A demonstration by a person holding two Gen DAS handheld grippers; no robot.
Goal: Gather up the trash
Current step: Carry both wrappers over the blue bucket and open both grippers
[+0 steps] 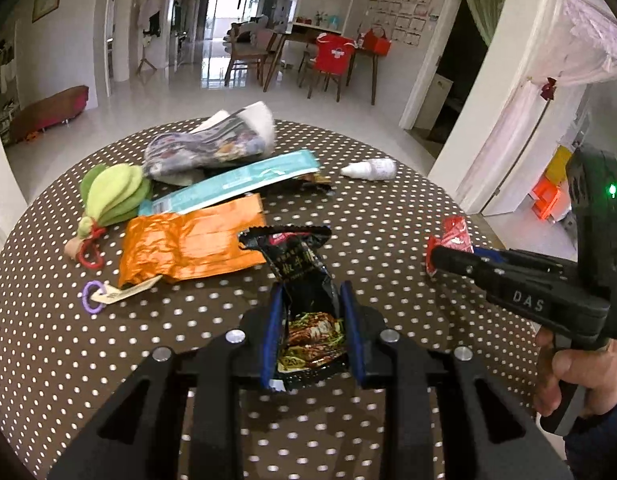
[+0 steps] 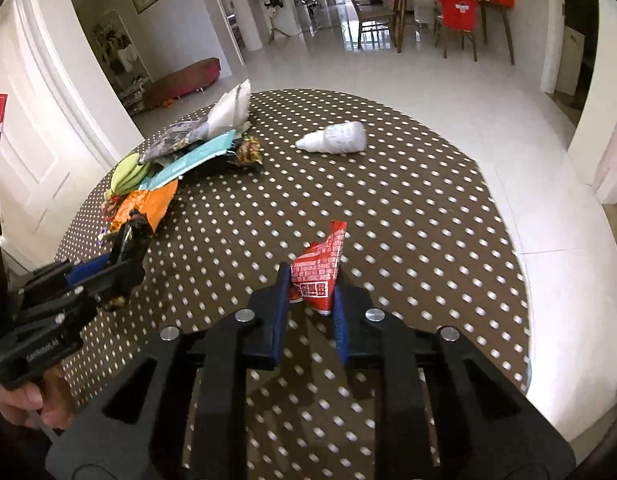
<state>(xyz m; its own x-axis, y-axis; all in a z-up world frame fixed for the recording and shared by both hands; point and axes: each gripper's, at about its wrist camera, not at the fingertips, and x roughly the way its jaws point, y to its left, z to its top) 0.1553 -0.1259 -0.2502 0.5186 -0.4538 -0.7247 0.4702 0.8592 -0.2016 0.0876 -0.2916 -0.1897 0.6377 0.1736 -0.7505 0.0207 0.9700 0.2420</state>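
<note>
Two tools: left tool [image 1: 312,292] clamping one black packet [image 1: 304,280]; right tool [image 2: 312,280] clamping one red wrapper [image 2: 318,276].

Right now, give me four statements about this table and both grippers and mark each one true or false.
1. The left gripper grips a black snack packet. True.
2. The right gripper is empty. False: it pinches a red wrapper.
3. The white bottle stands upright. False: it lies on its side.
4. The orange bag lies on the dotted tablecloth. True.
</note>
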